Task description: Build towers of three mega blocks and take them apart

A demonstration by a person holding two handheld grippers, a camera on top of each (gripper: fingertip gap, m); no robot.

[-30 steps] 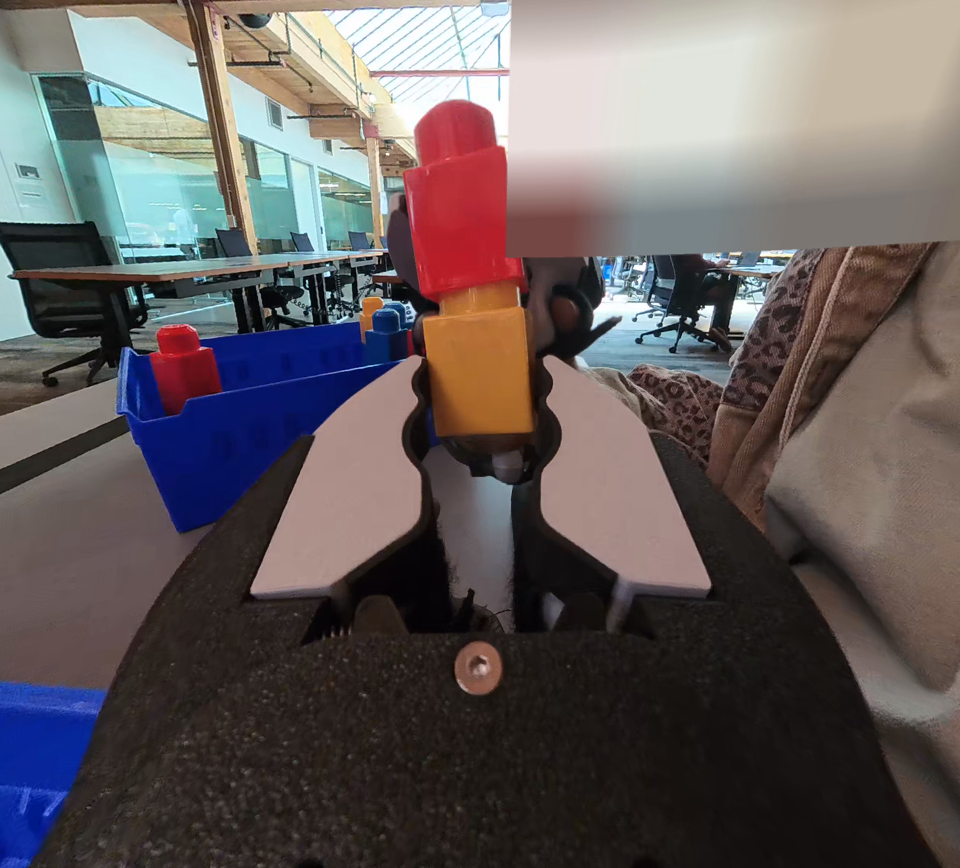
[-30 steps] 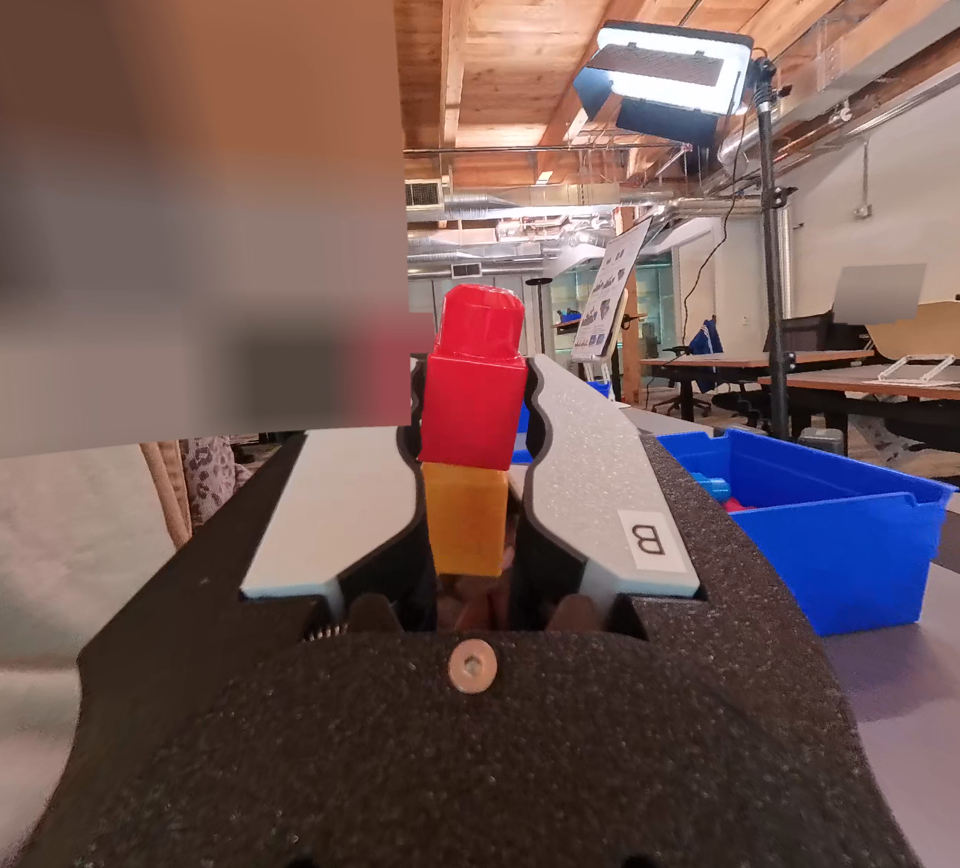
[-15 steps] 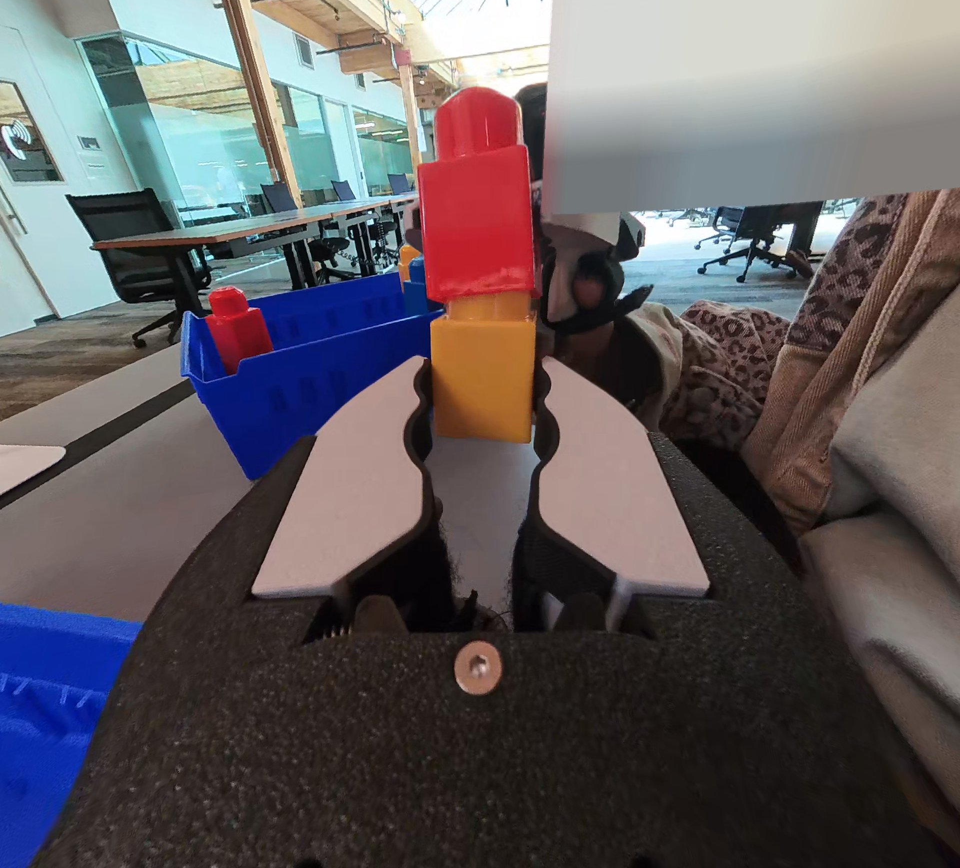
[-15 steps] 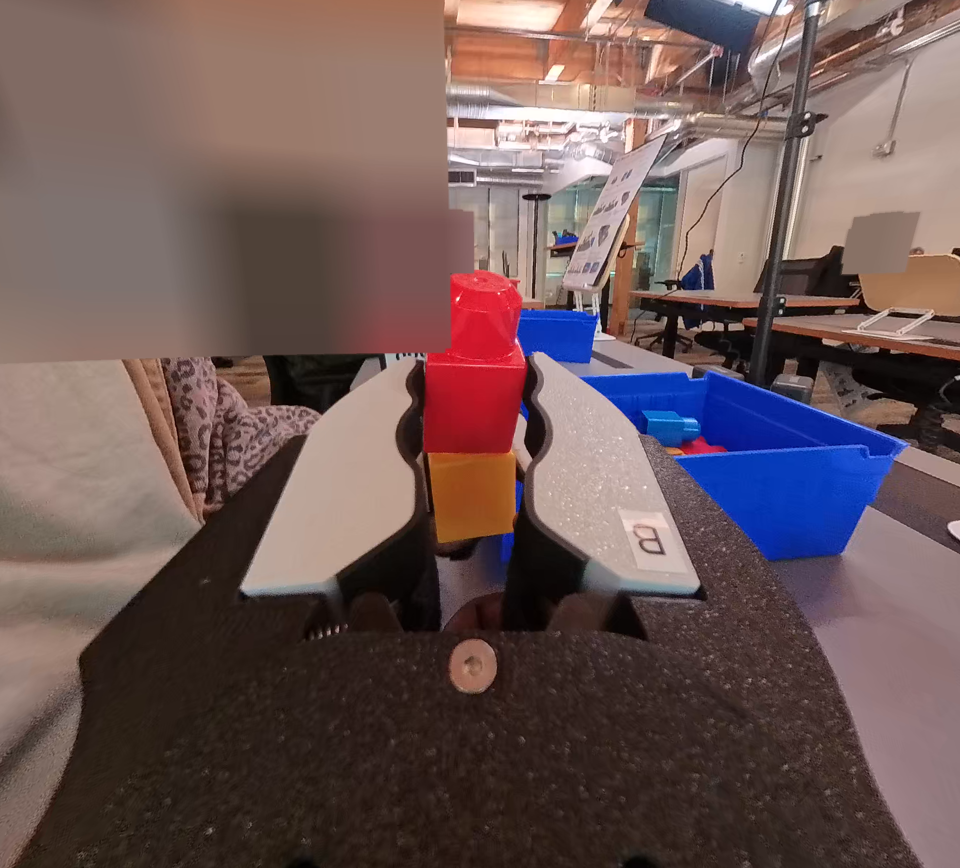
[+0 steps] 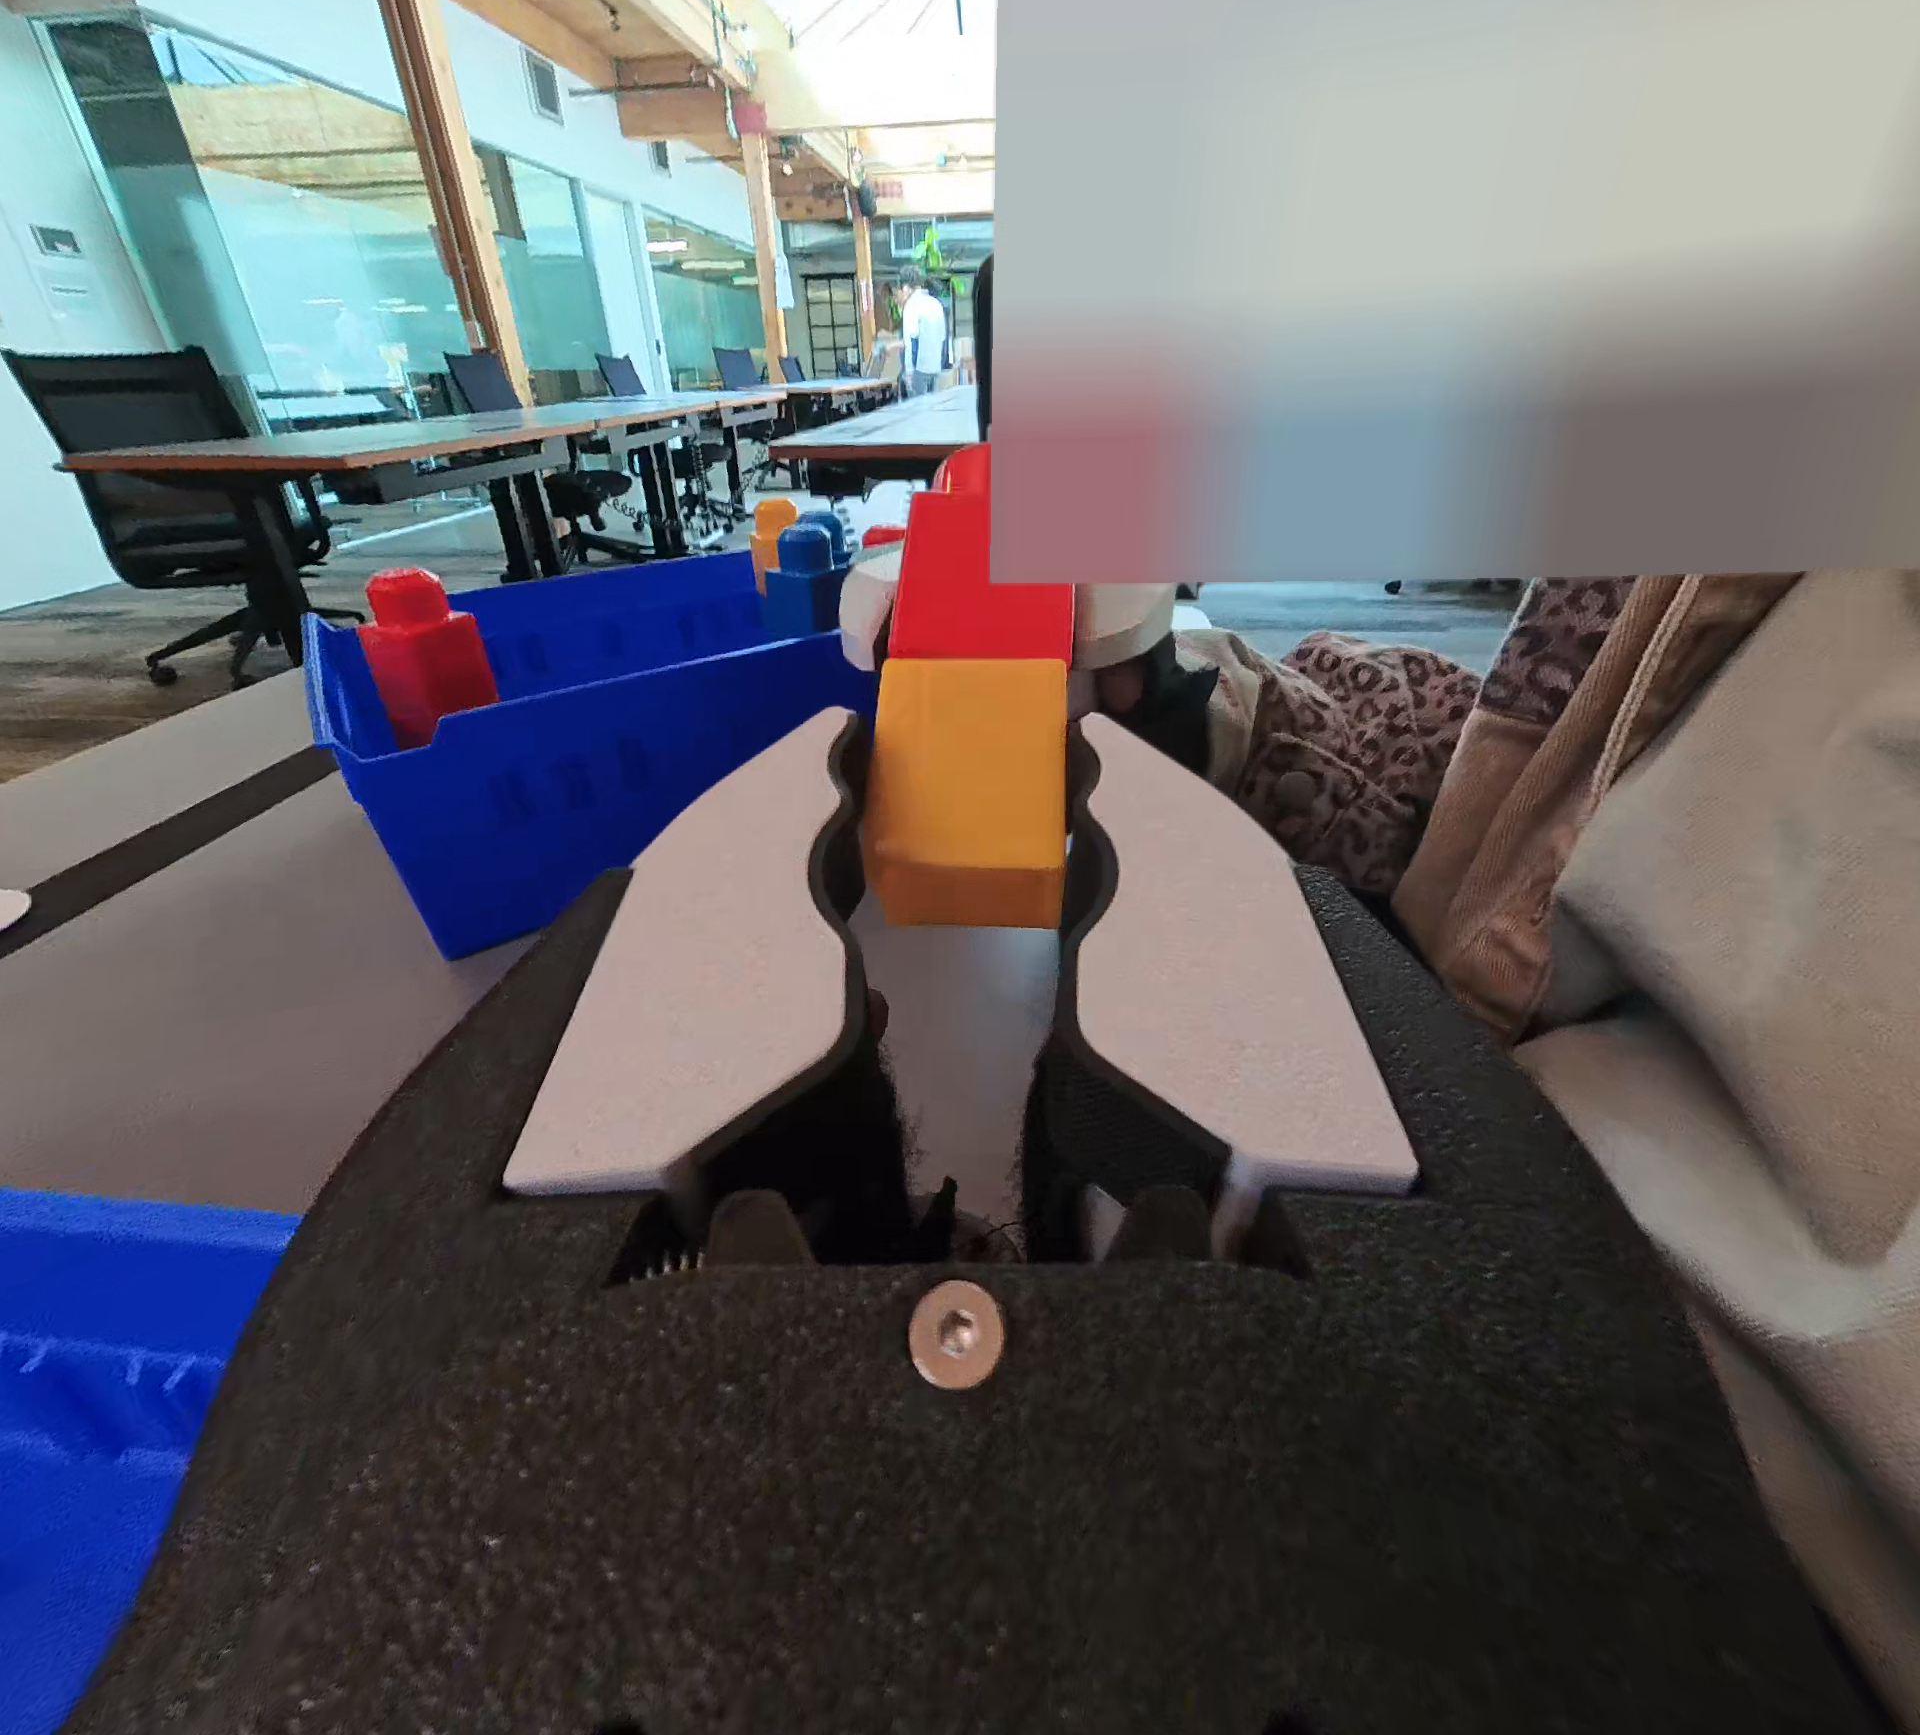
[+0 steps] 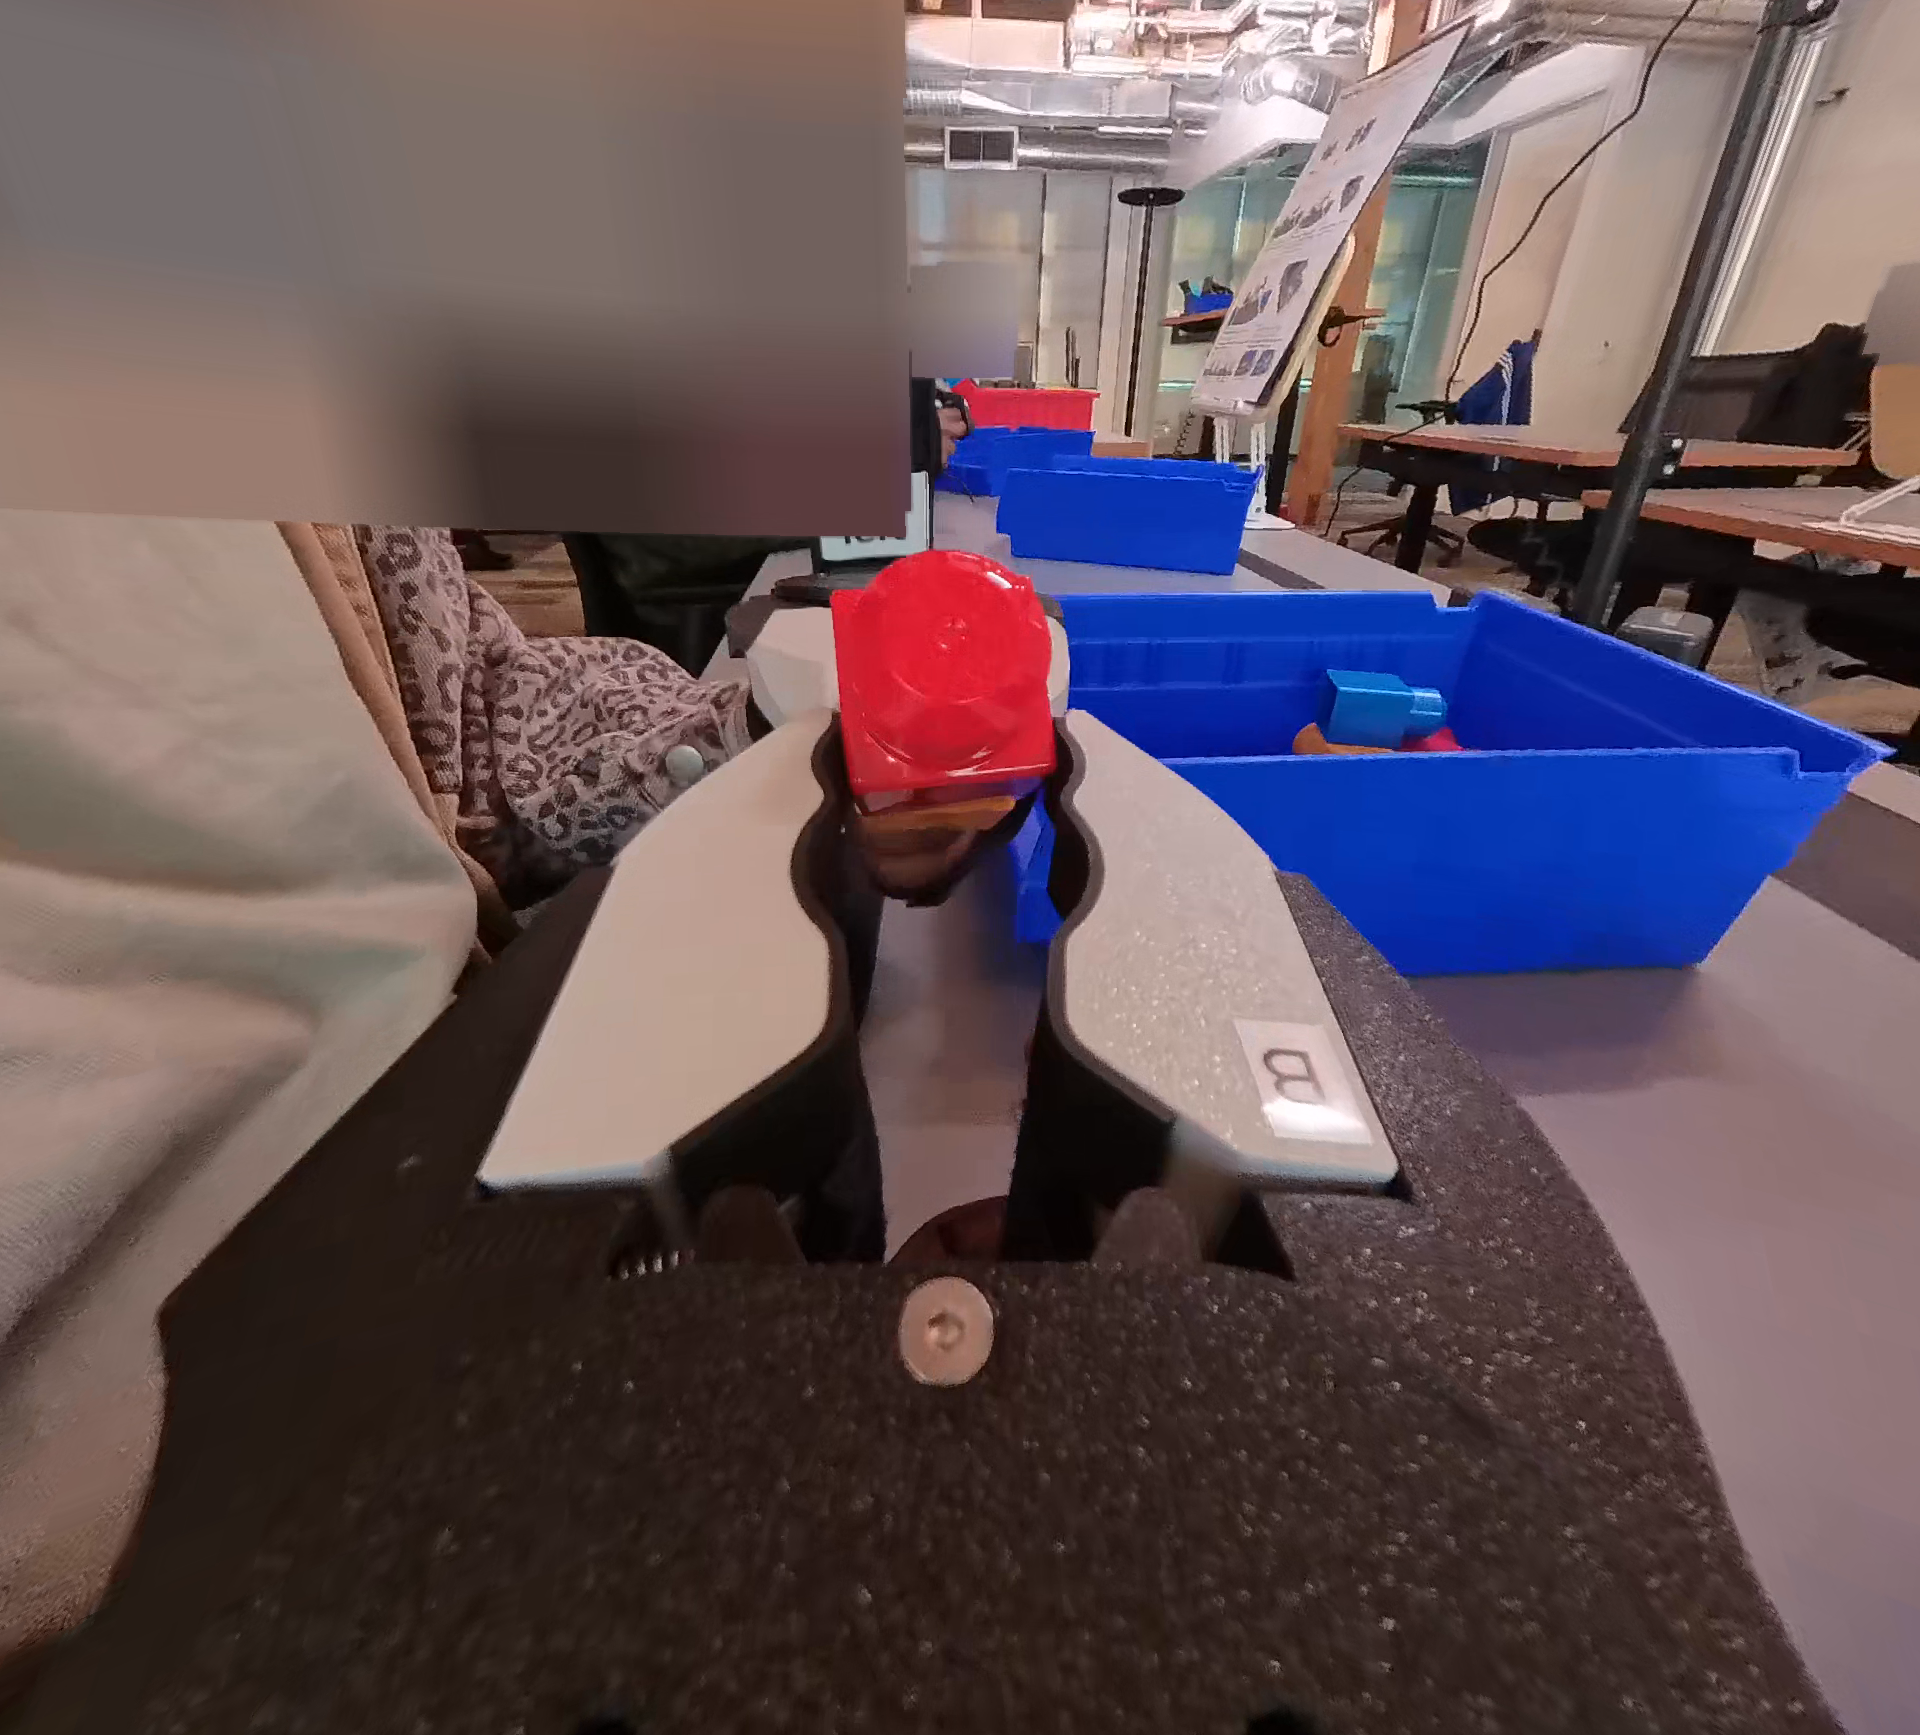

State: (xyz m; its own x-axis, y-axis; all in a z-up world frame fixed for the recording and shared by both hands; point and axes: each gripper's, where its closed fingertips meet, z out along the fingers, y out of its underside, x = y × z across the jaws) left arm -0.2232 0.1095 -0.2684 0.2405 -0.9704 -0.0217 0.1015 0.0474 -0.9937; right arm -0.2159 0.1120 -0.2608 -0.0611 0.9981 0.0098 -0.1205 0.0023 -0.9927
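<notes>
While both tools stay clamped, the pair is being bent apart:
Left gripper: closed on the square yellow-orange plastic block, held low over the grey table.
Right gripper: closed on the red plastic block with the round stud.
Change: half a second ago the red block sat straight on the yellow; now its stud tips toward the right camera.
Meaning: probably the take-apart step, the joint not clearly free yet.
Surroundings: blue plastic bin with loose blocks just beside.
</notes>
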